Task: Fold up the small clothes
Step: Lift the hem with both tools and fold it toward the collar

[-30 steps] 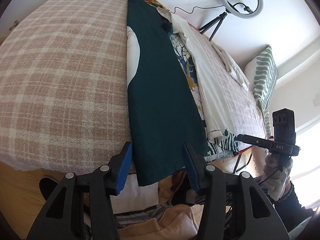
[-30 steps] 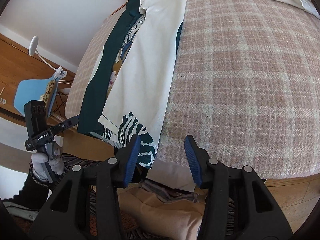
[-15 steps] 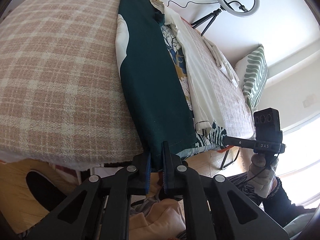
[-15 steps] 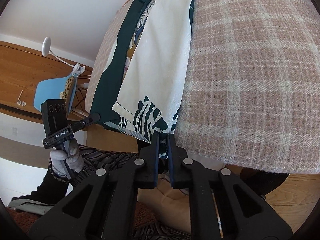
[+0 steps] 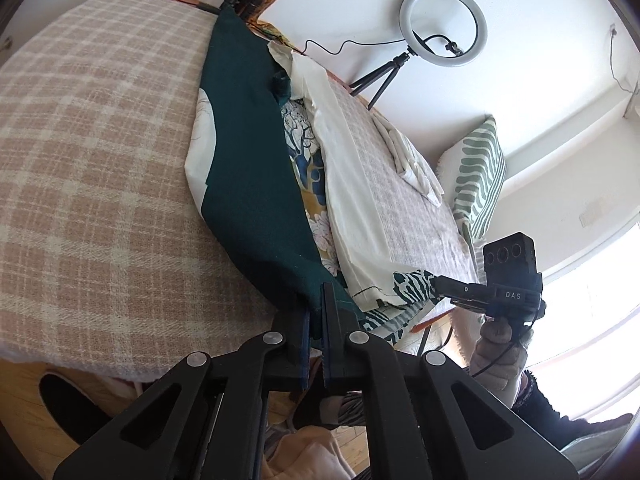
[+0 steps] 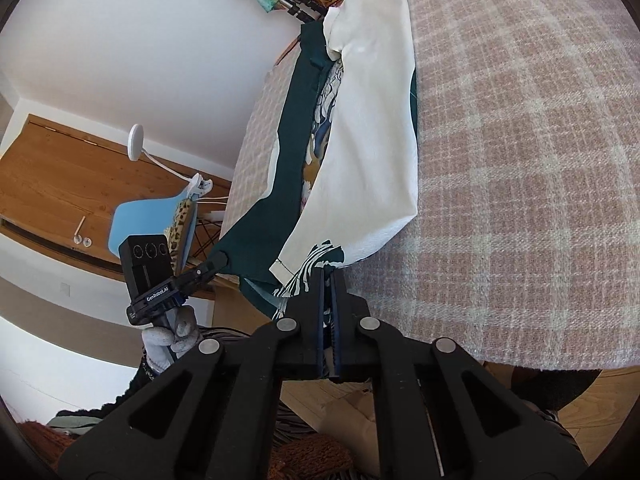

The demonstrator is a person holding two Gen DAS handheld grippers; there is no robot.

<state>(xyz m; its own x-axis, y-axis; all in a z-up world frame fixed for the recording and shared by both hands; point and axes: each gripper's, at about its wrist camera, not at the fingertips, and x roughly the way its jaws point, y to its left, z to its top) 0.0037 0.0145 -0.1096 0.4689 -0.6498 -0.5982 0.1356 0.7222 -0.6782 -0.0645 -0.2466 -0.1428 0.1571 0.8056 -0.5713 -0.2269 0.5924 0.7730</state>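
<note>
1. Two grippers are each pinched tight on the near hem of one garment (image 5: 248, 184), a long piece with a dark green side panel, a white side panel and a printed strip showing between them. It lies lengthwise across the bed, from the near edge toward the far edge.

2. Left gripper (image 5: 315, 320): its jaws are nearly closed, with the green hem corner caught between the blue pads at the near edge of the plaid blanket (image 5: 92, 168).

3. Right gripper (image 6: 327, 300): its jaws are likewise drawn narrow, clamped on the zebra-patterned hem corner where the white panel ends, also at the near edge of the bed.

4. Done so far, judging by how the cloth lies: both long sides appear folded inward over the middle, so the garment is already a narrow band. The green flap and the white flap lie beside each other, with the print visible in the gap.

5. Left to do, as I judge it: the band has no crosswise fold yet. With both near corners held, the likely step is to lift the hem and carry it toward the far edge, then halve it again if needed.

6. A white garment (image 5: 412, 160) sits apart toward the far right of the bed, near the striped pillow (image 5: 478, 176); whether it is finished or waiting I cannot tell.

7. Overall the task looks under way on this piece, roughly at its middle.
</note>
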